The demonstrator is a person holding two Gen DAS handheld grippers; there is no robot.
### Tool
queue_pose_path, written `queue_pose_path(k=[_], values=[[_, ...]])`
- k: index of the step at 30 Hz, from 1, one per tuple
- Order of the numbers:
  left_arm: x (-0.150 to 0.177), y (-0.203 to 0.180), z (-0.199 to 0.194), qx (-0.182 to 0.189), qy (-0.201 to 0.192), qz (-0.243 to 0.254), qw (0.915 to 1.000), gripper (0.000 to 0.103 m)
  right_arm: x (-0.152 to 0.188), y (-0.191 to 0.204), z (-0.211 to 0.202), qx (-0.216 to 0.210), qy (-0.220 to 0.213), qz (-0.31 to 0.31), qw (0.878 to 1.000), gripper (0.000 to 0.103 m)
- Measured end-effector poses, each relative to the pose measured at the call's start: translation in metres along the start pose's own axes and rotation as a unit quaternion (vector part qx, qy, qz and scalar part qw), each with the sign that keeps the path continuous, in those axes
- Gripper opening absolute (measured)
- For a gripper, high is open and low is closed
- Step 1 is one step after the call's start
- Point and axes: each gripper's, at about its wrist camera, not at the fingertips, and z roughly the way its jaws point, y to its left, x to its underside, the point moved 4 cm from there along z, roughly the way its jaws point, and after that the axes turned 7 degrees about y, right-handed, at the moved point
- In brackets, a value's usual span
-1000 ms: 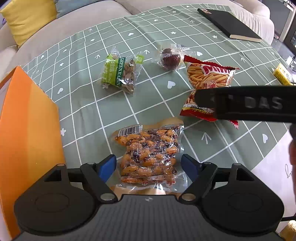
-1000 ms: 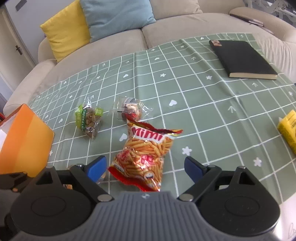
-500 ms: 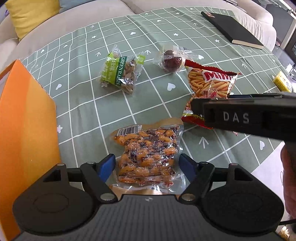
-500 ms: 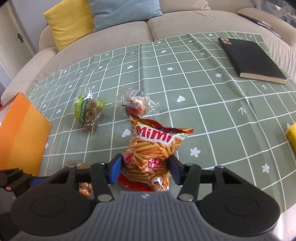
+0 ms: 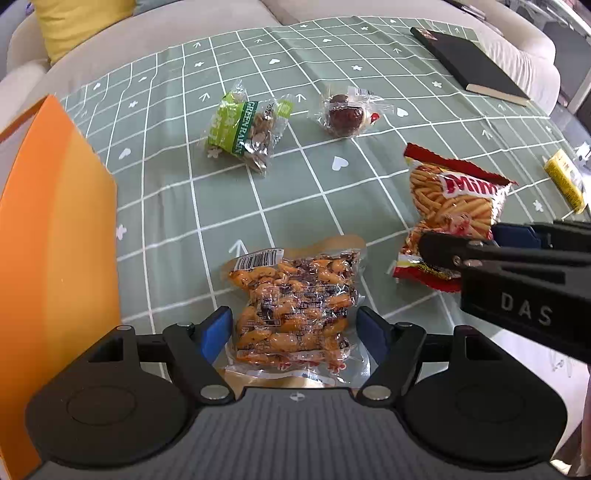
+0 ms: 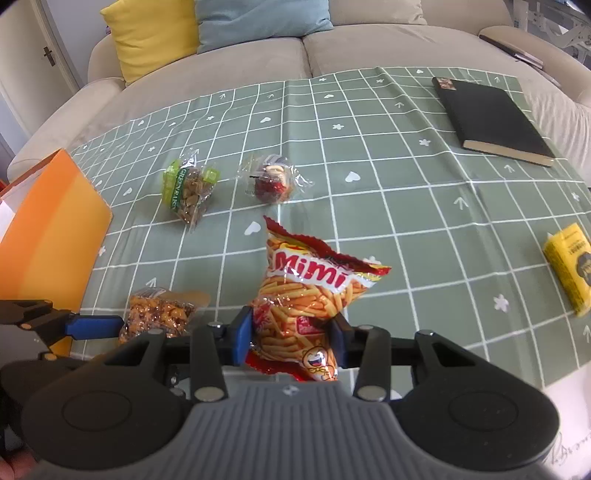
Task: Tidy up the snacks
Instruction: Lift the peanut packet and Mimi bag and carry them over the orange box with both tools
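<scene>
Two grippers are at work here. The right gripper (image 6: pixel 291 341) has squeezed tight on the low end of the Mimi bag (image 6: pixel 310 295), and the bag's top sticks up off the cloth (image 6: pixel 406 166). The left gripper (image 5: pixel 293 330) is wide open, with one finger on each side of the nut pack (image 5: pixel 295 310), which lies flat near the front edge. It has not grabbed the pack.

The orange box (image 5: pixel 55 240) stands at the left, and I think the snacks go in there. To do this well, the right side should lift the bag slowly, because a puffy bag can slip out of a pinch. The left side should push down a bit and close on the middle of the nut pack, since the flat slick wrap is hard to catch.

Two more snacks wait farther back: a green bag (image 5: pixel 243 129) and a round treat (image 5: pixel 345 114) in clear wrap, apart from each other.

The cloth is green with white squares, hearts and arrows. A black book (image 6: pixel 495 122) lies at the far right and a yellow pack (image 6: pixel 570 269) sits at the right edge. Behind is a pale sofa (image 6: pixel 369 48) with a yellow pillow (image 6: pixel 151 33) and a blue one.
</scene>
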Motion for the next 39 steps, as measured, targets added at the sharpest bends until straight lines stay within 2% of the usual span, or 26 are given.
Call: queue_pose_path(k=[6,16,20,31,35,39], values=[[0.005,-0.003,-0.016,-0.004,-0.016,-0.007,0.9998,0.084,0.008,-0.001,-0.018,0.017,-0.013,-0.014,1.0,0.04],[0.011,0.003,-0.052,-0.025,-0.047,-0.019,0.9984,0.084,0.019,0.006,-0.04,0.021,-0.019,-0.027,0.999,0.04],[0.016,0.01,-0.064,-0.04,-0.058,-0.026,0.9972,0.084,0.024,0.014,-0.048,0.021,-0.021,-0.038,0.999,0.04],[0.033,0.041,-0.1,-0.031,-0.085,-0.06,0.9941,0.084,0.032,0.057,-0.066,0.009,-0.029,-0.081,0.996,0.04],[0.037,0.056,-0.112,0.021,-0.089,-0.09,0.9918,0.084,0.03,0.08,-0.074,-0.002,-0.035,-0.099,0.995,0.04],[0.037,0.066,-0.133,0.037,-0.113,-0.098,0.988,0.084,0.023,0.101,-0.087,-0.012,-0.052,-0.119,0.991,0.04]])
